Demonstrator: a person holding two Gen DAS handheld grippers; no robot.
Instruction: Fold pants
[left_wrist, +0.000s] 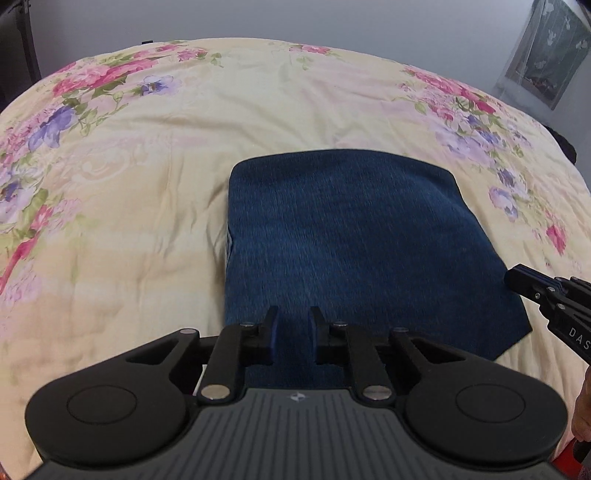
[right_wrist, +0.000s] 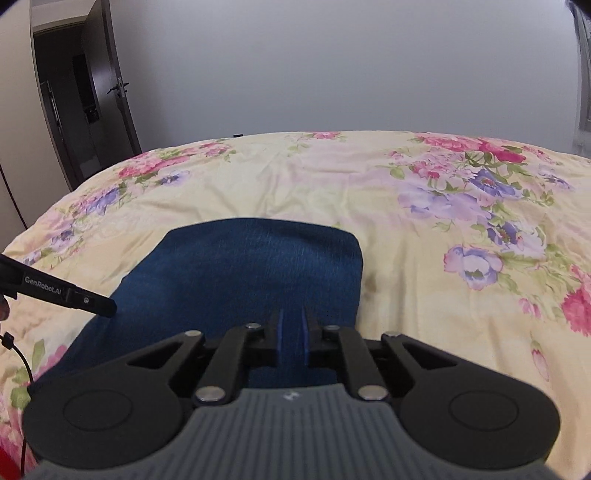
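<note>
The blue denim pants (left_wrist: 343, 240) lie folded into a flat rectangle on the floral bedspread (left_wrist: 129, 184). My left gripper (left_wrist: 293, 332) hovers over their near edge. Its blue-padded fingers stand a narrow gap apart, and the denim shows flat through that gap, not pinched. In the right wrist view the left gripper (right_wrist: 110, 308) reaches in from the left to the pants' (right_wrist: 258, 266) left edge. My right gripper (right_wrist: 292, 332) is over the near right part of the pants, pads almost together. The left wrist view shows the right gripper (left_wrist: 515, 277) as a closed tip at the pants' right edge.
The bedspread (right_wrist: 424, 258) spreads wide on all sides of the pants. A plain grey wall stands behind the bed. An open dark door (right_wrist: 110, 85) is at the far left. A thin black cable (right_wrist: 22, 365) hangs at the near left.
</note>
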